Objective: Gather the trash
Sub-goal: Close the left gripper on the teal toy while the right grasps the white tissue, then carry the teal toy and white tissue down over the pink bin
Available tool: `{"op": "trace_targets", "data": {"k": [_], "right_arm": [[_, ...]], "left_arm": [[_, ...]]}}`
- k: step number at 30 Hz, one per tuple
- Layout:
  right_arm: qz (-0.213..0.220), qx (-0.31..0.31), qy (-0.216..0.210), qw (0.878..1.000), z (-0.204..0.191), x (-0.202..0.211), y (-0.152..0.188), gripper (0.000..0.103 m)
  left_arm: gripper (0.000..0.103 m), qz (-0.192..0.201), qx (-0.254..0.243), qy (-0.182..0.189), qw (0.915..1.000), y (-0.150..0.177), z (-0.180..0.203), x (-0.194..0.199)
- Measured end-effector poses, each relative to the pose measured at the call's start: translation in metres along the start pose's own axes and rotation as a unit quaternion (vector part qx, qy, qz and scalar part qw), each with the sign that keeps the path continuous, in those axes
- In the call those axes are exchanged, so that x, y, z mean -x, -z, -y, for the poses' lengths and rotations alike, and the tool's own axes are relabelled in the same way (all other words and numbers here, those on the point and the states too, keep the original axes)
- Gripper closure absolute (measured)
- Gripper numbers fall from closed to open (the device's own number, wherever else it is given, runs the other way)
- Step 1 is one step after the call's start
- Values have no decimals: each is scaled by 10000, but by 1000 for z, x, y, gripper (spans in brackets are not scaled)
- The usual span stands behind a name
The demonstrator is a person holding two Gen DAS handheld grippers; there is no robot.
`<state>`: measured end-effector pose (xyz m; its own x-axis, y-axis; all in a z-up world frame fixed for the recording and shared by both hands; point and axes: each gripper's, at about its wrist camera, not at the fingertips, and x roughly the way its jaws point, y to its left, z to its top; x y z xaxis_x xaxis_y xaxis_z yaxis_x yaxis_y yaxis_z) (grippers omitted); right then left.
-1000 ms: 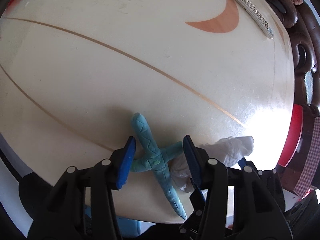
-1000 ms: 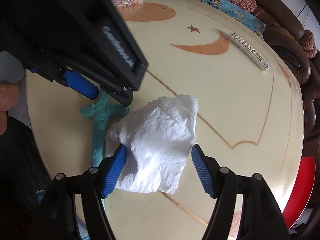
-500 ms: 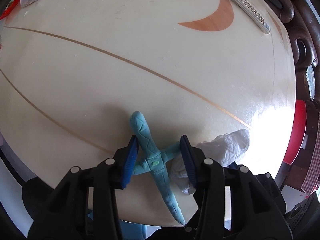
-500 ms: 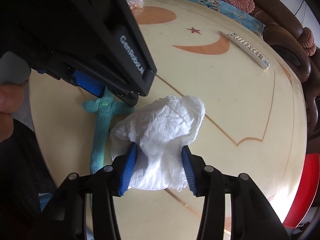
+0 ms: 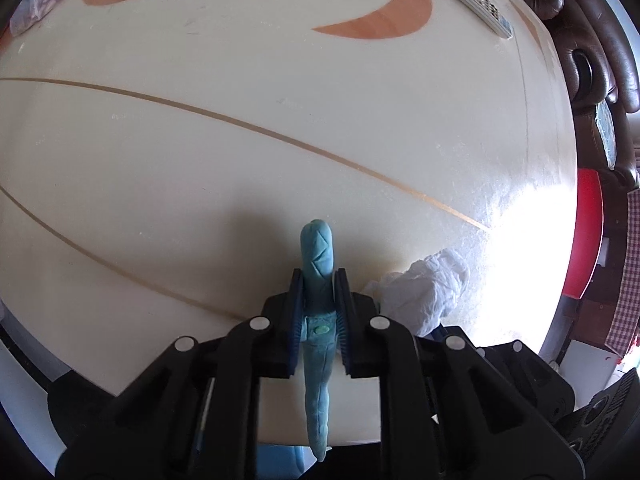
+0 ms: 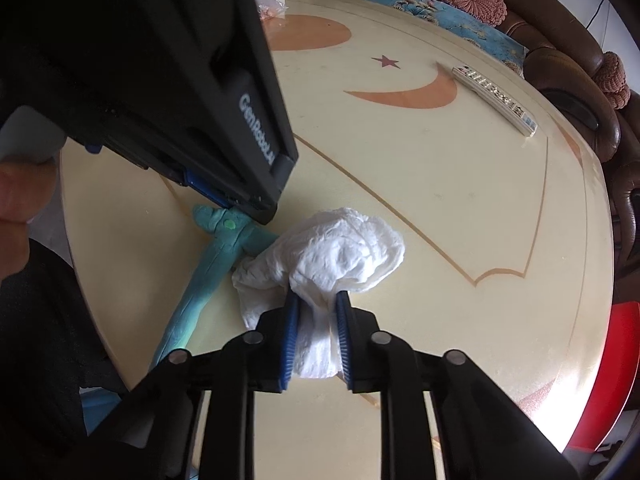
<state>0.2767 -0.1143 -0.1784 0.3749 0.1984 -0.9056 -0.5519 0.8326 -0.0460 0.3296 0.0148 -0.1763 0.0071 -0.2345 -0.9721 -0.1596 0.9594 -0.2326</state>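
The left tool (image 5: 319,304) is clamped on the blue clay figure (image 5: 318,264) at the near edge of the cream counter (image 5: 200,160), its tail hanging past the rim. Just beside it, the right tool (image 6: 318,334) pinches the crumpled white tissue (image 6: 344,252), which rests on the counter touching the figure. A remote control (image 6: 496,100) lies well apart at the far side.

Remote control (image 6: 496,100) on table (image 6: 460,208)

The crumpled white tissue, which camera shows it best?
The right wrist view: the white tissue fills the middle, pinched by the right gripper. In the left wrist view it sits partly hidden at the edge, washed out by glare.
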Motion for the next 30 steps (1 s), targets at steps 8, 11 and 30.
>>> {"op": "trace_targets", "data": {"k": [8,11,30], "right_arm": [[46,-177,218,9996,11,16,6,90],[101,-265,276,9992,15,25,7,91],[689,-907,654,9913,20,120,31,91]], "left_arm": [[87,61,-215,23,9997,11,10,5],[87,136,-334,34,9993,18,12,7],[87,905,-1282,322,9871,71,44,69]]}}
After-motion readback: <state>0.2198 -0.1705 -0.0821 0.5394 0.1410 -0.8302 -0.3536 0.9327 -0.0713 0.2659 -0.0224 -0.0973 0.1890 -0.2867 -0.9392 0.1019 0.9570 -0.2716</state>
